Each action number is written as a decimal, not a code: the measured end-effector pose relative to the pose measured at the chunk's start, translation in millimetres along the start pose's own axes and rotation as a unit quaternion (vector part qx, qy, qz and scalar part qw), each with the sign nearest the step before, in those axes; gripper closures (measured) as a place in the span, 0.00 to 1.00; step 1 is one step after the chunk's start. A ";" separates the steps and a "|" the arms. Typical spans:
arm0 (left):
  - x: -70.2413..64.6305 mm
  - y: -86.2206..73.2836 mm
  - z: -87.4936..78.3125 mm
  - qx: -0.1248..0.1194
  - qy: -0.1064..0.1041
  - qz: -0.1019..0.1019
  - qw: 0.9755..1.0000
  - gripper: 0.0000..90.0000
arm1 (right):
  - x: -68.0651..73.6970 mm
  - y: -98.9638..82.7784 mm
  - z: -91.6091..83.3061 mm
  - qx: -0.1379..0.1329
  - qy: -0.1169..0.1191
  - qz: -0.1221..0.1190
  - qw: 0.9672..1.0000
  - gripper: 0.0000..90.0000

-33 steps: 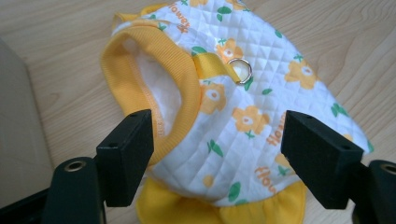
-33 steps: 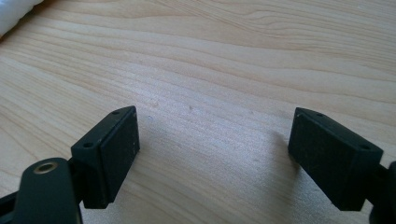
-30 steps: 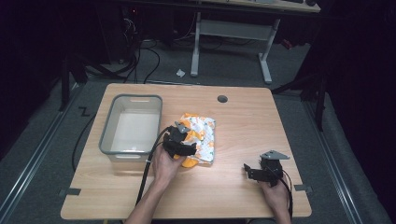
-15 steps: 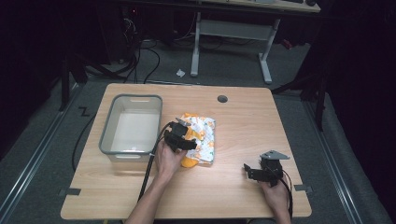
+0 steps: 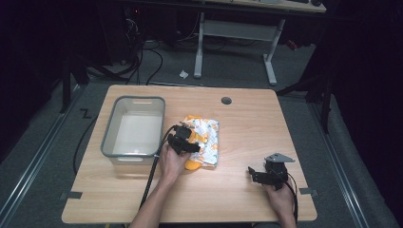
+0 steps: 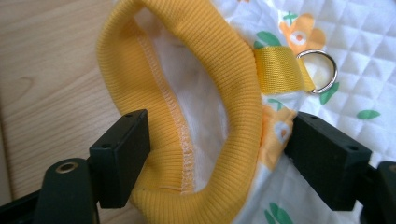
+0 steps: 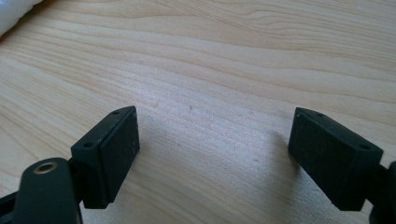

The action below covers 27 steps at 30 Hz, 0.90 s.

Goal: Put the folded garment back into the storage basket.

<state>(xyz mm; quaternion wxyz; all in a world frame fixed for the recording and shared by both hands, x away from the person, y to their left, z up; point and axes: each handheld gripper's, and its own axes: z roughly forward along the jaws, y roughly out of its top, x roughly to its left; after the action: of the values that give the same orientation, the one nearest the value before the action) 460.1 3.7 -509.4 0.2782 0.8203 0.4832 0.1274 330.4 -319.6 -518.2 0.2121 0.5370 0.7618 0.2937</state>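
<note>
A white quilted garment point(image 5: 209, 135) with orange and green prints lies at the table's middle. Its yellow ribbed collar point(image 6: 233, 70) forms a loop, with a yellow strap and metal D-ring point(image 6: 322, 70) beside it. My left gripper point(image 5: 187, 142) is low over the garment's near-left edge. Its jaws have just been opening, and in the left gripper view point(image 6: 219, 154) they stand wide with the collar loop lying between them, not squeezed. My right gripper point(image 5: 254, 175) rests at the near right, open point(image 7: 215, 149) over bare wood with nothing between its jaws.
A grey-rimmed clear bin point(image 5: 108, 137) stands empty left of the garment, close to my left hand. The wooden table point(image 7: 233, 56) has a round cable hole point(image 5: 226, 100) at the back. A cable trails from my left gripper toward the front edge.
My left gripper has sunk a little onto the garment's yellow collar. The right hand has stayed where it was.
</note>
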 end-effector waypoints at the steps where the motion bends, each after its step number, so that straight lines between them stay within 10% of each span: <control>1: 0.1 0.2 0.2 0.000 0.000 0.001 1.000 0.24 | 0.0 0.0 0.0 0.000 0.000 0.000 1.000 0.18; 9: -0.9 -1.6 0.3 -0.006 -0.006 0.019 1.000 0.27 | 0.0 0.0 0.0 0.000 0.000 0.000 1.000 0.18; 27: -8.0 -0.4 -5.1 -0.004 -0.057 0.034 0.998 0.79 | 0.0 0.0 0.0 0.000 0.000 0.000 1.000 0.18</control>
<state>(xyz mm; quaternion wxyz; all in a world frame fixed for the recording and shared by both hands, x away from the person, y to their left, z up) 453.3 -1.4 -505.0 0.3040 0.8409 0.4383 0.0914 330.4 -319.6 -518.2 0.2120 0.5370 0.7618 0.2938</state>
